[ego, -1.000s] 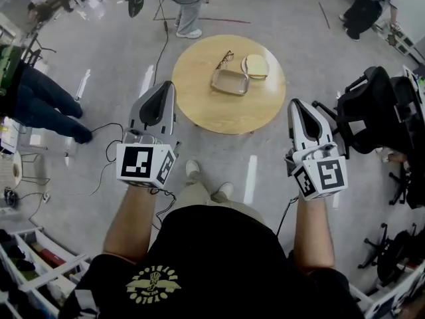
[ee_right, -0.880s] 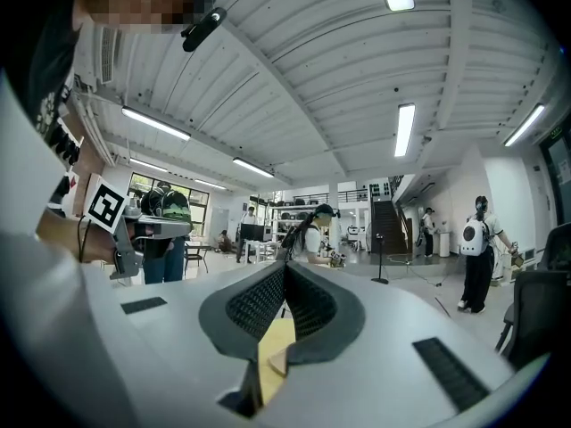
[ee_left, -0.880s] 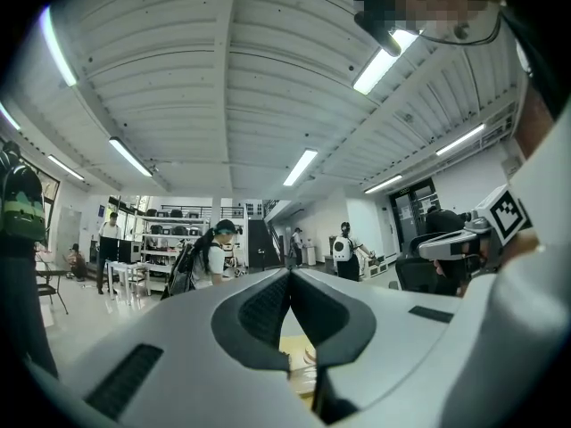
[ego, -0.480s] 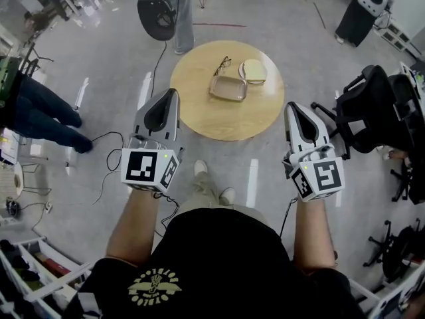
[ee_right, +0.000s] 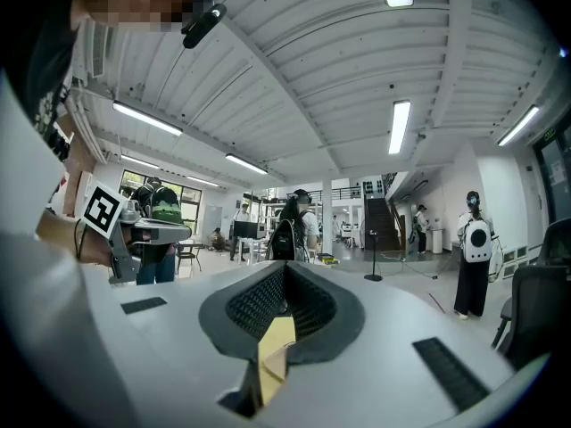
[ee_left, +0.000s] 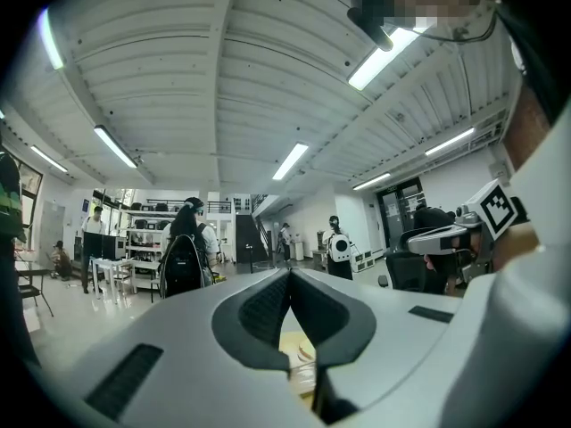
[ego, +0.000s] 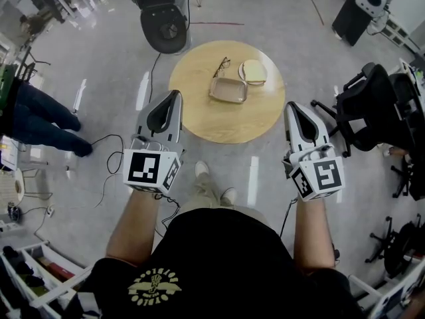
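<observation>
A round wooden desk [ego: 199,115] stands on the grey floor in front of the person, with a black chair [ego: 372,111] well off its right edge.

The left gripper [ego: 176,93] shows over the desk's left edge in the head view, and the right gripper [ego: 290,105] just outside the right edge. In both gripper views the fingers [ee_left: 254,310] are closed tip to tip with nothing between them.

An open grey case [ego: 229,90] lies about the middle of the desk, apart from both grippers. It looks like a light, stiff shell with a smooth, probably slippery skin, so a long side wall seems the surest place to pinch it.

A rounded beige piece [ego: 254,72], perhaps its lid, touches the case on the side toward the far right edge. It is likely light and fairly rigid, best taken by its rim.

A pair of glasses [ego: 222,64] lies just beyond the case, toward the far edge. They look thin, light and fragile. The bridge or a temple arm looks safer to hold than the lenses.
</observation>
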### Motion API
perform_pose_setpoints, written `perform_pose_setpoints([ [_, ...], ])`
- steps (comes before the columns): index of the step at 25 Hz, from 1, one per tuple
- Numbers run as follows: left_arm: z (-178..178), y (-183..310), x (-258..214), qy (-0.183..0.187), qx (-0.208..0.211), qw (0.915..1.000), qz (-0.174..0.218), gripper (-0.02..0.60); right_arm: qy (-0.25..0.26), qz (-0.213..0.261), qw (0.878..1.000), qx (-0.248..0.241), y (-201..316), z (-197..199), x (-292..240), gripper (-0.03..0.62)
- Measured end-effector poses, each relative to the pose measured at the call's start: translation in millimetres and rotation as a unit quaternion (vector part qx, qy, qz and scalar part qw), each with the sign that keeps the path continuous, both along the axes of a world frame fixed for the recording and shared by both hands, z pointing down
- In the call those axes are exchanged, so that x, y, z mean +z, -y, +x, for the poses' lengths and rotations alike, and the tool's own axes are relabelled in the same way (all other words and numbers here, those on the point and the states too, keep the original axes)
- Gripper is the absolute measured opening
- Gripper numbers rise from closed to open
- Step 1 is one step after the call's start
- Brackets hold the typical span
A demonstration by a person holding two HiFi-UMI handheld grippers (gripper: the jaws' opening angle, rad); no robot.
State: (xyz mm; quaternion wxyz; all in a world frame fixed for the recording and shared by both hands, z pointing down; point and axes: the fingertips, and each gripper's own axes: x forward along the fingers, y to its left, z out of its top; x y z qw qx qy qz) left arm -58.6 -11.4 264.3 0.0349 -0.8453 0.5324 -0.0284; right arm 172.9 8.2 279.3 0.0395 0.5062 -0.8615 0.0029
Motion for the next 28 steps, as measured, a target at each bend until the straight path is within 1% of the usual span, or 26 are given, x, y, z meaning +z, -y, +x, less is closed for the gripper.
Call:
perform_pose_setpoints([
  [13, -16, 39, 7, -0.013, 0.007, 0.9998, -0.012, 0.018, -0.004, -0.010, 1.000, 0.007, 35, -17, 2, 0.014],
  [18, -18, 57, 9, -0.012, 0.018, 0.9996, -0.016, 0.017, -0.007, -0.008, 1.000, 0.005, 53, -25, 0, 0.015],
  [22, -27, 75, 6, -0.013, 0.023, 0.9995, -0.015, 0.018, -0.006, -0.010, 1.000, 0.017, 70, -34, -5, 0.015],
  [28, -32, 105, 7, -0.002, 0.035, 0.9994, -0.007, 0.017, -0.011, -0.008, 1.000, 0.021, 98, -43, -3, 0.015],
])
